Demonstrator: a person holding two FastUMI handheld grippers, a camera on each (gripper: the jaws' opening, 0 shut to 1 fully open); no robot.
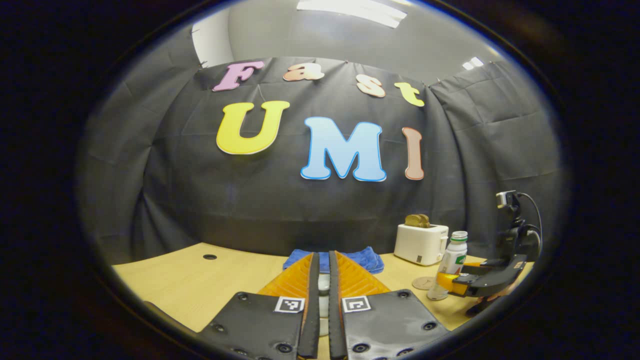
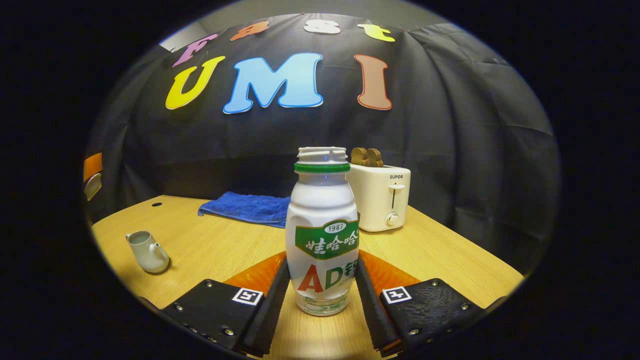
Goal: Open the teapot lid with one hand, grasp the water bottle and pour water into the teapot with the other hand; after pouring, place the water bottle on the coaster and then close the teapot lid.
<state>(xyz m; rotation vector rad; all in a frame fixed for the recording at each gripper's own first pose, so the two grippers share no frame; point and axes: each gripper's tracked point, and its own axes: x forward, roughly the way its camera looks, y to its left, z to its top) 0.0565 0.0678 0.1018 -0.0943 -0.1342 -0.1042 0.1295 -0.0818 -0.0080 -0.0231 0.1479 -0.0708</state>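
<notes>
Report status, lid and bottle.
Left claw shut on teapot lid; teapot open. Right claw gripping water bottle, upright on table, uncapped. Nothing between bottle and teapot.

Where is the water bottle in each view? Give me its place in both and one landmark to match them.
Left gripper view: the water bottle stands at lower right, just right of the toaster.
Right gripper view: the water bottle is at centre, with the toaster behind it to the right.
Shared landmark: the toaster.
</notes>
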